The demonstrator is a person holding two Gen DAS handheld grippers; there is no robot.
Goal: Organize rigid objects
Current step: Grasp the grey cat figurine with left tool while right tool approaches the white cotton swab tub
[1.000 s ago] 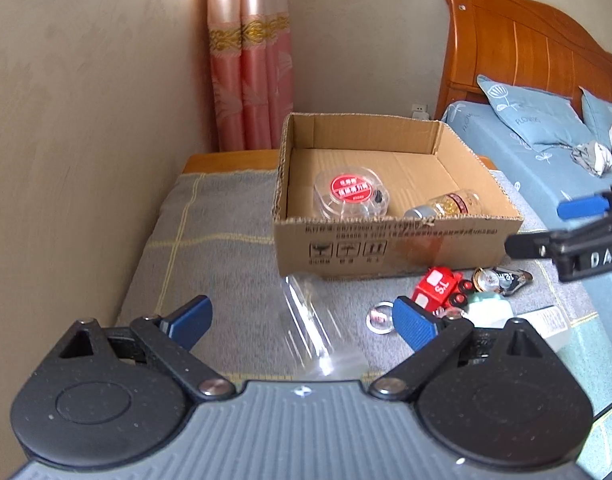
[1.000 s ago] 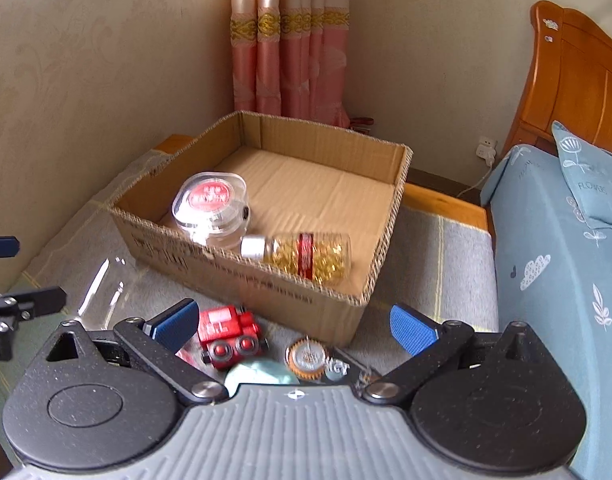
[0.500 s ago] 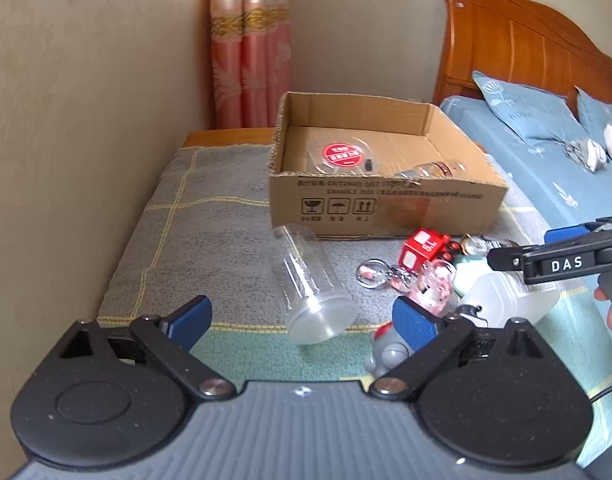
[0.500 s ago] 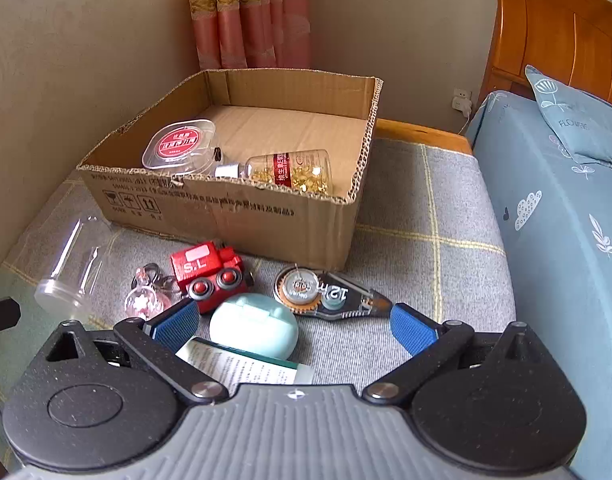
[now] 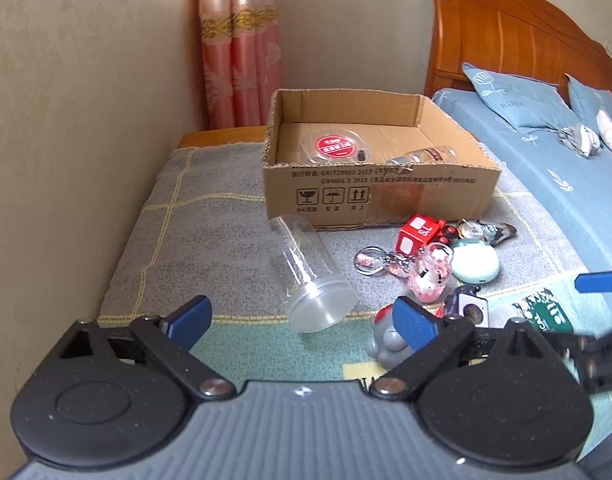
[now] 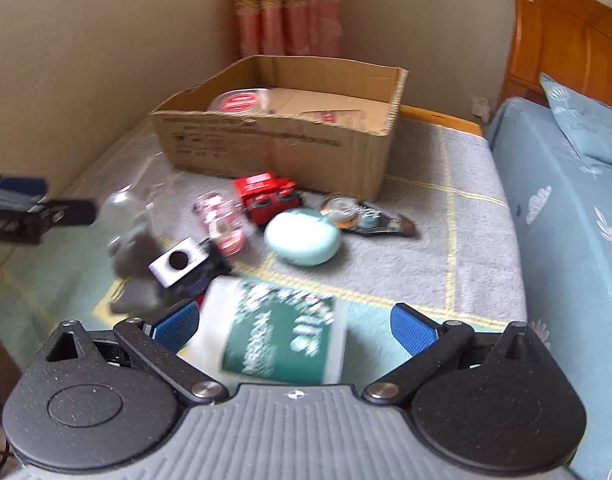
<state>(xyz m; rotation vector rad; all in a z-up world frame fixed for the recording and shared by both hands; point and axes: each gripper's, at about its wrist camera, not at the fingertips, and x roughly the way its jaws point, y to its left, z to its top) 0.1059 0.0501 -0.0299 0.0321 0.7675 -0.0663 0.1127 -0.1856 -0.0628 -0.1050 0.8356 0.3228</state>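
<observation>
My left gripper (image 5: 301, 320) is open, just short of a clear plastic cup (image 5: 310, 276) lying on its side with its mouth toward me. My right gripper (image 6: 293, 328) is open too, and a white bottle with a green label (image 6: 281, 332) lies between its fingers, untouched as far as the blur shows. The cardboard box (image 5: 378, 184) behind holds a round tub with a red lid (image 5: 338, 148) and a small bottle (image 5: 426, 156). In front of it lie a red toy truck (image 6: 265, 196), a mint-green case (image 6: 301, 236) and a correction tape (image 6: 366, 216).
A keyring (image 5: 370, 258), a pink charm (image 5: 430, 272), a grey toy figure (image 5: 386, 340) and a small white-faced cube (image 6: 177, 260) crowd the grey blanket between the grippers. A wall runs along the left. A blue bed (image 6: 566, 208) lies on the right.
Both grippers have drawn back from the box and sunk. The right one moved furthest, bringing the white bottle between its fingers. The cup now lies in front of the left gripper.
</observation>
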